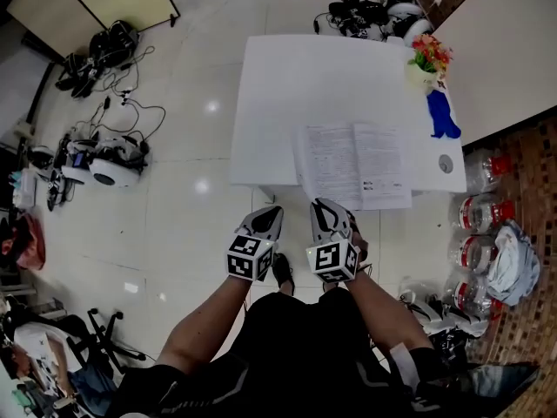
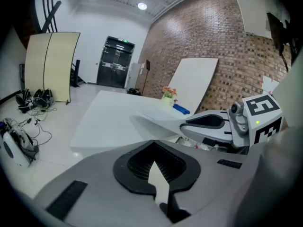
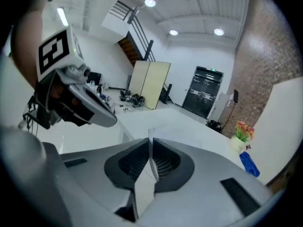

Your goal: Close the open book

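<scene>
The open book (image 1: 357, 164) lies near the front right edge of the white table (image 1: 296, 85), its printed pages facing up. My right gripper (image 1: 324, 205) is at the book's near edge with its jaws closed on a thin page edge, which shows edge-on between them (image 3: 150, 136). In the left gripper view the page (image 2: 156, 119) runs up from the table to the right gripper (image 2: 187, 125). My left gripper (image 1: 268, 213) hovers beside it, just off the table's front edge, shut with nothing in it (image 2: 154, 148).
A small vase of flowers (image 1: 426, 64) and a blue object (image 1: 442, 116) stand at the table's right side, beyond the book. Large water bottles (image 1: 483, 212) stand on the floor to the right. Cables and gear (image 1: 96, 155) lie on the floor to the left.
</scene>
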### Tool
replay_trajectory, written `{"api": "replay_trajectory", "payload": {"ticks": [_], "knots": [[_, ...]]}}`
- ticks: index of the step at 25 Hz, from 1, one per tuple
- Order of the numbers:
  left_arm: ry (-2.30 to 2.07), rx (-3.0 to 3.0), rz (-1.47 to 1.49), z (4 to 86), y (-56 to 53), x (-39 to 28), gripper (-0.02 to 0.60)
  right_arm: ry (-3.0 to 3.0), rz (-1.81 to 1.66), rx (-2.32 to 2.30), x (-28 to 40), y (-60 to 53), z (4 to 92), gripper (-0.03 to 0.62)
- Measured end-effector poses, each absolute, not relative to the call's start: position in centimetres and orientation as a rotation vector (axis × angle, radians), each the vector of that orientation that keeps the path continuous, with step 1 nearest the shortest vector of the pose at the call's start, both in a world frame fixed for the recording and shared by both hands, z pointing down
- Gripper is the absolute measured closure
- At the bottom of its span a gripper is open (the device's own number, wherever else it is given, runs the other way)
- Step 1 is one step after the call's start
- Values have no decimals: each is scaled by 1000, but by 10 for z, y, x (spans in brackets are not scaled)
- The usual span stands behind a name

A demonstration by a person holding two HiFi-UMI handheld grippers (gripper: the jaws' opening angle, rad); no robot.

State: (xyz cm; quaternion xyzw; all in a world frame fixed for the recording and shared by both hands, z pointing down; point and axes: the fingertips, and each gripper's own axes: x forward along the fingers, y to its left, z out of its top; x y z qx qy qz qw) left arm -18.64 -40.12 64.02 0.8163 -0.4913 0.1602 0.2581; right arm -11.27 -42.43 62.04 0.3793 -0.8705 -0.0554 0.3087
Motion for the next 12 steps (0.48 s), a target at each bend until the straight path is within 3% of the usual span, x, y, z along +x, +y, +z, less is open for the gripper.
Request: {"api": "replay_trajectory", "payload": {"ticks": [12], "knots": [[-1259, 2292, 403, 603, -432, -119, 586, -2456, 369, 1502, -3, -443, 559, 571]]}}
